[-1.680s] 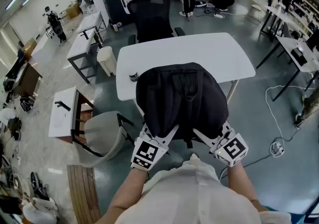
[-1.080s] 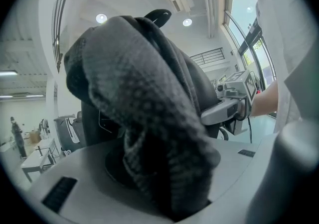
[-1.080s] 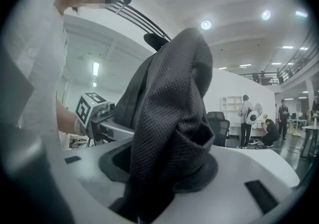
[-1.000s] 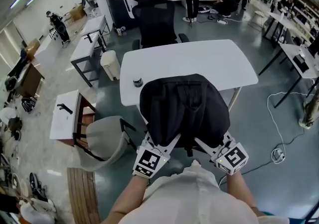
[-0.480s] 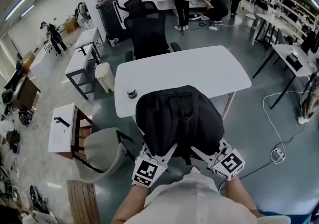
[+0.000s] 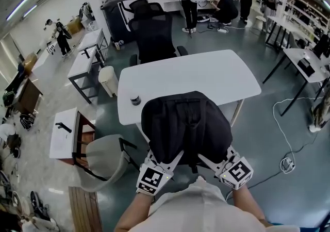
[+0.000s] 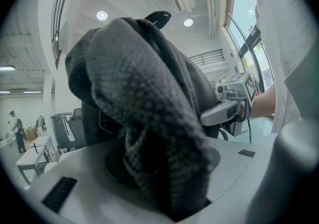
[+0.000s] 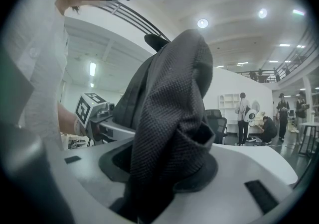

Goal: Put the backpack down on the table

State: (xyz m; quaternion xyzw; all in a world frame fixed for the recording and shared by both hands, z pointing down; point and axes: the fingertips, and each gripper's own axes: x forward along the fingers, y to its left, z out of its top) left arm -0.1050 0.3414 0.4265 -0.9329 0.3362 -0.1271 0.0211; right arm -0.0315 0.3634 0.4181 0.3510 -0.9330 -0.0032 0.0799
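A black backpack (image 6: 185, 128) hangs in the air in front of me, over the near edge of the white table (image 6: 206, 71). My left gripper (image 6: 174, 156) is shut on the bag's fabric at its lower left. My right gripper (image 6: 204, 152) is shut on it at the lower right. In the left gripper view, dark mesh fabric (image 7: 149, 118) is bunched between the left gripper's (image 7: 164, 188) jaws, with the right gripper (image 7: 227, 111) beyond. The right gripper view shows the same fabric (image 8: 169, 118) pinched in the right gripper (image 8: 159, 188), with the left gripper (image 8: 99, 118) to its left.
A small dark can (image 6: 135, 100) stands on the table's left near part. A black office chair (image 6: 154, 35) is behind the table. A grey chair (image 6: 105, 161) and a small white side table (image 6: 64, 133) are at my left. Cables (image 6: 286, 164) lie on the floor at right.
Both grippers keep their hold on the backpack and barely move. The head view has shifted, so the bag and the table sit a little lower in the picture.
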